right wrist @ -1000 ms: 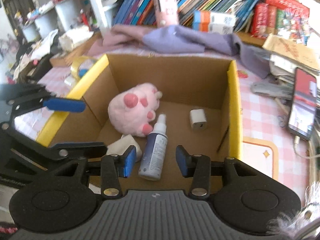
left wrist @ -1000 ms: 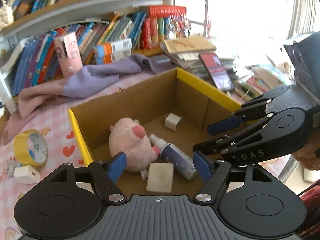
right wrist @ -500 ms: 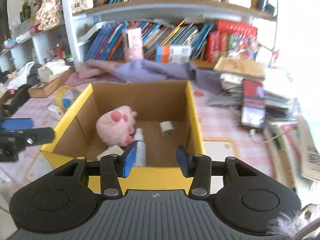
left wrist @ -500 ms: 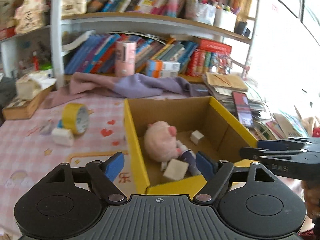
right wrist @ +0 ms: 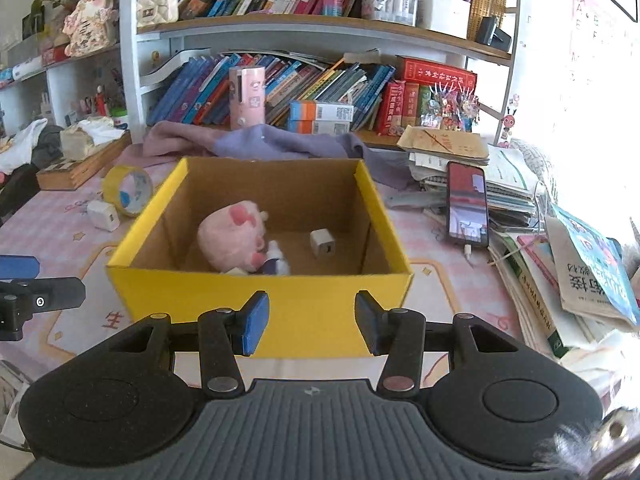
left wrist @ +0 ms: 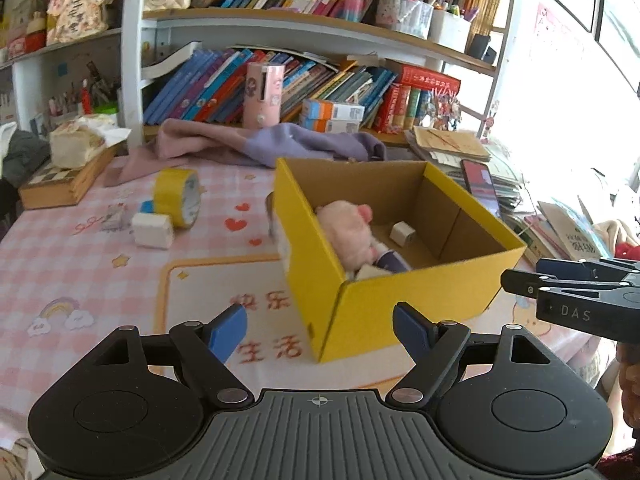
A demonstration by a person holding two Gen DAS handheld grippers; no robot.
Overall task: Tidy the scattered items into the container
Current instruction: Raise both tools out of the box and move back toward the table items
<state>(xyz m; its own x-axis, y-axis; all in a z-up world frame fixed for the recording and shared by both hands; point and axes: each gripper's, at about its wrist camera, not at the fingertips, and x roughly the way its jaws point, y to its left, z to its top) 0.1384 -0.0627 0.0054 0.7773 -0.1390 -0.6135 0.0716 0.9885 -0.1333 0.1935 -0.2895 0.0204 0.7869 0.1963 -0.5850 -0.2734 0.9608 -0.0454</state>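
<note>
1. The yellow cardboard box [right wrist: 256, 316] sits mid-tabletop with its open top facing up, so things can be dropped straight in. Already inside lie a pink plush toy [right wrist: 234, 240], a spray bottle [right wrist: 276, 262] partly hidden behind the near wall, and a small white cube [right wrist: 322, 242].
2. Two scattered things remain outside, toward the tabletop's far left edge: a yellow tape roll [left wrist: 178, 198] standing on its rim and a white block [left wrist: 153, 231] just beside it. By my reading these are next.
3. The left gripper [left wrist: 320, 330] hangs near the tabletop's front edge, tilted downward, with its jaws set wide apart and nothing between them.
4. The right gripper [right wrist: 308, 322] points down at the box's near wall, jaws moderately apart and empty, clear of the cardboard.
</note>
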